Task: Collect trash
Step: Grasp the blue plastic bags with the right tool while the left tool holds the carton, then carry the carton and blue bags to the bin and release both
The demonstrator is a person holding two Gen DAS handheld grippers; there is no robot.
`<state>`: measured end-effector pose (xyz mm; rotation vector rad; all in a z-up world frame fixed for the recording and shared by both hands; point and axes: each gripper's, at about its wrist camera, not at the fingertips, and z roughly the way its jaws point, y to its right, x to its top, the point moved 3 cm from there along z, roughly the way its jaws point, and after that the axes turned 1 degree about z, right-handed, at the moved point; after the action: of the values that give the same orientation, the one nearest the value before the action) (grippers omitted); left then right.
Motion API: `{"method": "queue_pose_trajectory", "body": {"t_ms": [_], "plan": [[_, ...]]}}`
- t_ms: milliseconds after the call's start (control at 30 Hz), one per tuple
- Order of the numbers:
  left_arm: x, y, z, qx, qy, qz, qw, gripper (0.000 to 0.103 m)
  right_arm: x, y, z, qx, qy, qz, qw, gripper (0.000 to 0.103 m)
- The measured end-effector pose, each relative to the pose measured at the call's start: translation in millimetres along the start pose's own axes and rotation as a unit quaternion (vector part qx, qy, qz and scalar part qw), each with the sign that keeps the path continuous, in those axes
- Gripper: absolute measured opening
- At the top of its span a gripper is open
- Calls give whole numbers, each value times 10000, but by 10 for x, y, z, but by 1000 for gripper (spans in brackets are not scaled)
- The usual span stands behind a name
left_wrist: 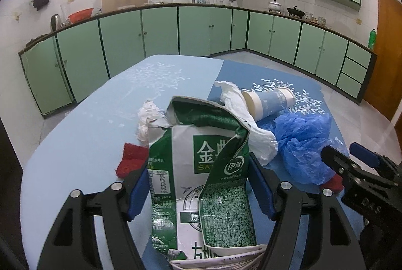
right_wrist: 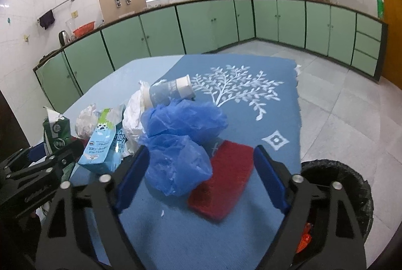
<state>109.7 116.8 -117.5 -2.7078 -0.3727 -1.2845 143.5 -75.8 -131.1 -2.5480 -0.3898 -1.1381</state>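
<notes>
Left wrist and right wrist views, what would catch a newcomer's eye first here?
First, the torn green milk carton, filling the left wrist view between the blue pads of the left hand-held gripper. Next, the crumpled blue plastic bag partly covering a red pad between the open fingers of the right hand-held gripper. A black-lined trash bin stands on the floor beyond the table edge.

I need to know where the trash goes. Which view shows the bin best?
The right wrist view: the black-lined trash bin stands on the floor beside the table, at the picture's lower right, its rim partly hidden behind the right gripper. The left wrist view does not show the bin at all.
</notes>
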Motion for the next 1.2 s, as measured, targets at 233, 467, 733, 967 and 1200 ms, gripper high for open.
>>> {"method": "queue_pose_trajectory", "body": {"t_ms": [233, 467, 733, 967, 1200], "plan": [[-7, -50, -1, -15, -26, -13, 10000, 70, -27, -108, 39, 397, -224, -246, 9987, 28], [27, -17, -69, -48, 65, 19, 10000, 70, 27, -196, -107, 599, -15, -477, 9971, 5], [116, 33, -249, -154, 255, 69, 9995, 70, 237, -193, -434, 726, 399, -395, 9958, 4], [230, 130, -415, -297, 423, 117, 9986, 70, 395, -113, -698, 864, 687, -229, 9936, 4], [327, 266, -526, -464, 546, 191, 9972, 70, 537, 26, -997, 871, 1012, -107, 9910, 4]]}}
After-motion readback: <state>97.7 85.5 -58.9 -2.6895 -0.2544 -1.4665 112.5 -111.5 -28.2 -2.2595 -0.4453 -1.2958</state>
